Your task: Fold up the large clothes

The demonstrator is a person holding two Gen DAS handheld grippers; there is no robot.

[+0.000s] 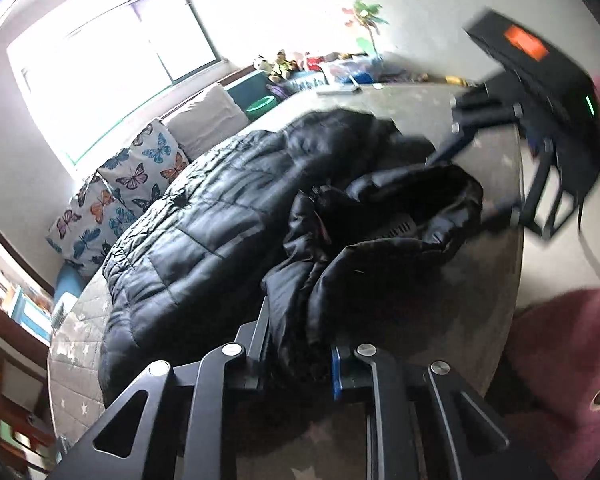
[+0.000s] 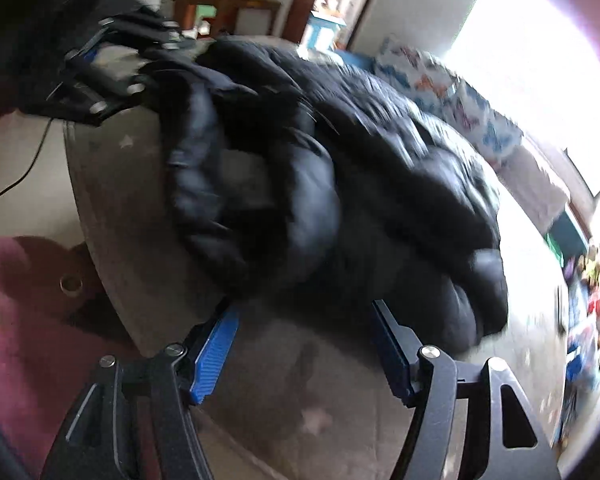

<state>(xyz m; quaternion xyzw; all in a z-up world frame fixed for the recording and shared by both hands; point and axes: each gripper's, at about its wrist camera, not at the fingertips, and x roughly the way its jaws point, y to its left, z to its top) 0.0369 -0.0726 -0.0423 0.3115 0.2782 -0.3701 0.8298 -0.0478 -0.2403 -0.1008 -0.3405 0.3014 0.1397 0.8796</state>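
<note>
Black puffer jacket (image 1: 228, 216) bunched on the grey star-print bed cover (image 1: 480, 272) — left gripper (image 1: 300, 356) clamped on its near edge, right gripper (image 2: 304, 320) spread wide with nothing between the fingers.
Risk: slick padded fabric may slip out of the left pinch if lifted one-sided, and the bulk could flop or drag toward the bed edge — the right jaws sit just short of the hood-end fold, not touching yet; view is blurred.

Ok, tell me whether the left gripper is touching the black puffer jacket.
Touching. The left wrist view shows the left gripper with its jaws closed on a fold of the black puffer jacket.
</note>
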